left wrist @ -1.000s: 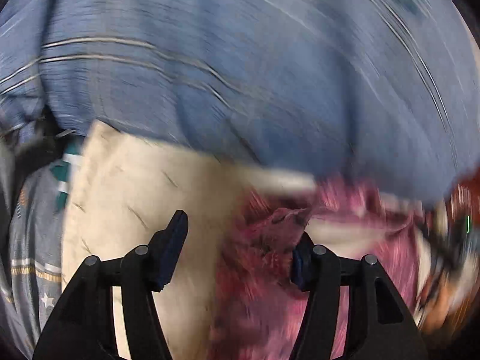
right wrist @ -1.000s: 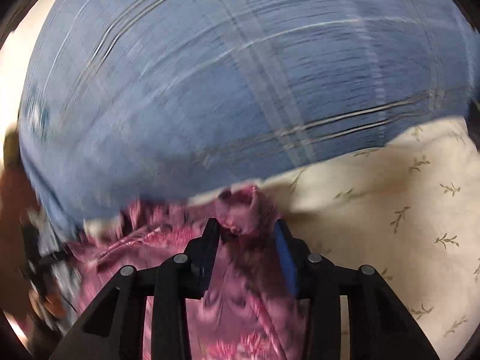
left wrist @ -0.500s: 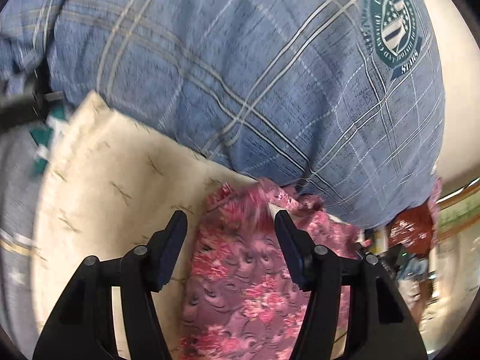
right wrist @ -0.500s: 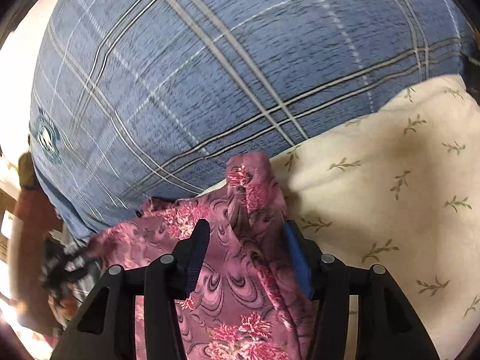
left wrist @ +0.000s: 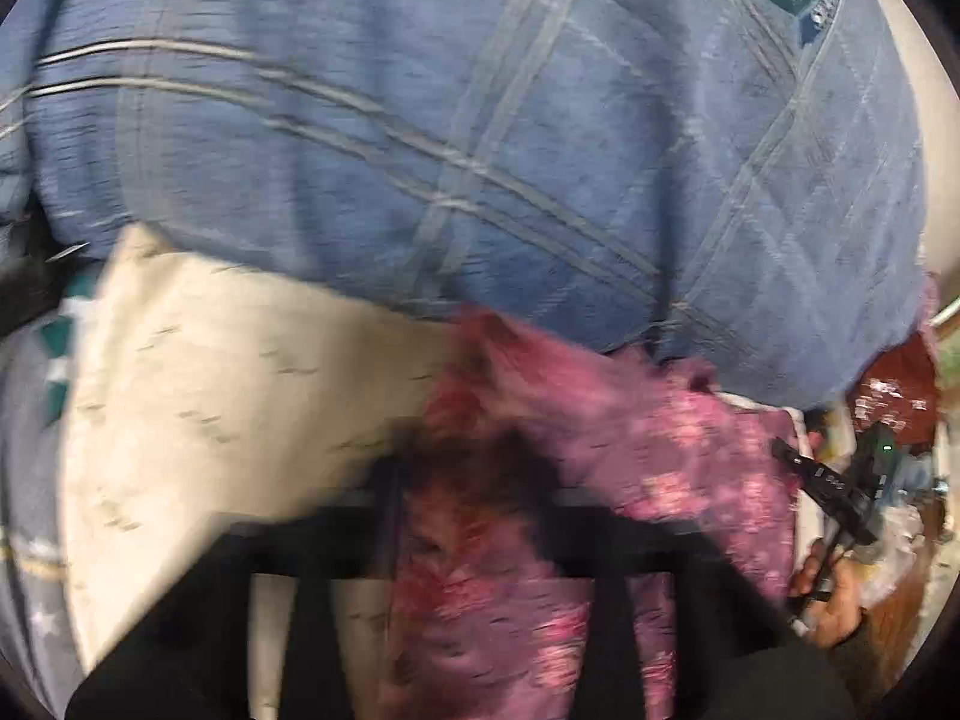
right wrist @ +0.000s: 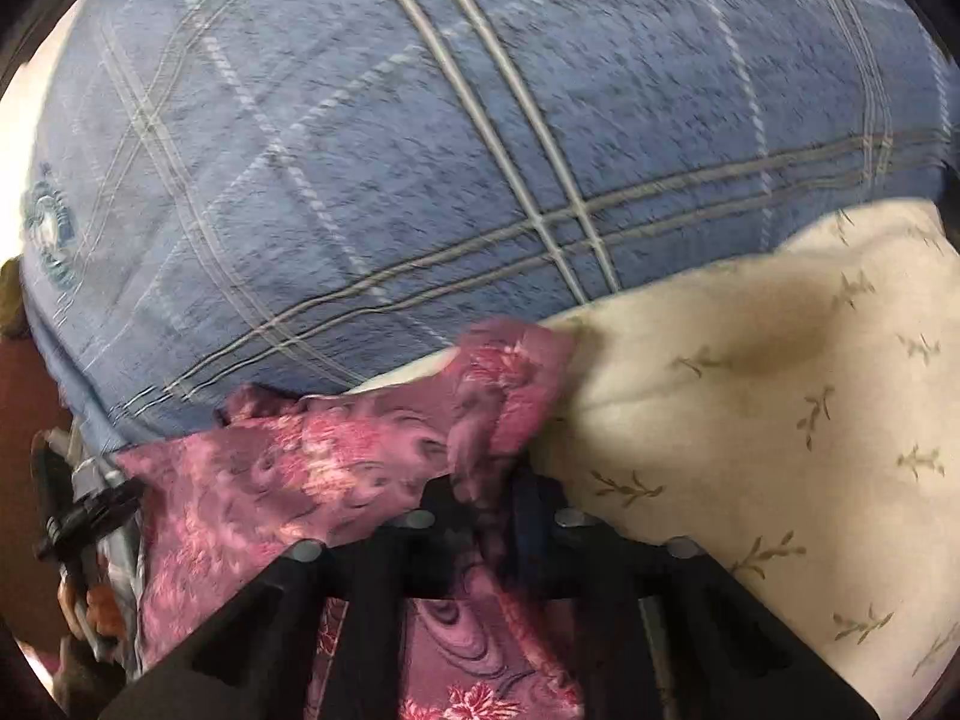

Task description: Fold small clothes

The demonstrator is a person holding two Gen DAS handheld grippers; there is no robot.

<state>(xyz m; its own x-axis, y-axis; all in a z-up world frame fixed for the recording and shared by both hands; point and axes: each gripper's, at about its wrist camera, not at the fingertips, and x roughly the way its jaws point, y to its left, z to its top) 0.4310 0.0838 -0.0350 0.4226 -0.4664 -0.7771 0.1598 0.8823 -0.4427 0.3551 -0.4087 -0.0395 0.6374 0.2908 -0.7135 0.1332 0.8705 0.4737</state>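
My left gripper (left wrist: 474, 480) had just closed on the pink cloth (left wrist: 660, 450) (blurred view), my right gripper (right wrist: 492, 498) just clamped its corner, over the cream pillow (right wrist: 780, 420), by the blue blanket (right wrist: 480, 150).

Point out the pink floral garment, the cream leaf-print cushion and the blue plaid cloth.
pink floral garment (right wrist: 288, 468), right wrist view, flat left part.
cream leaf-print cushion (right wrist: 780, 420), right wrist view, top face.
blue plaid cloth (right wrist: 480, 150), right wrist view, centre.

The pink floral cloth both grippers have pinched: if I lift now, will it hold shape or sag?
The pink floral cloth looks thin and already bunches at the right gripper, so it will probably sag between the grips. It seems light. The left gripper view is blurred, so I can't judge how secure that hold is.
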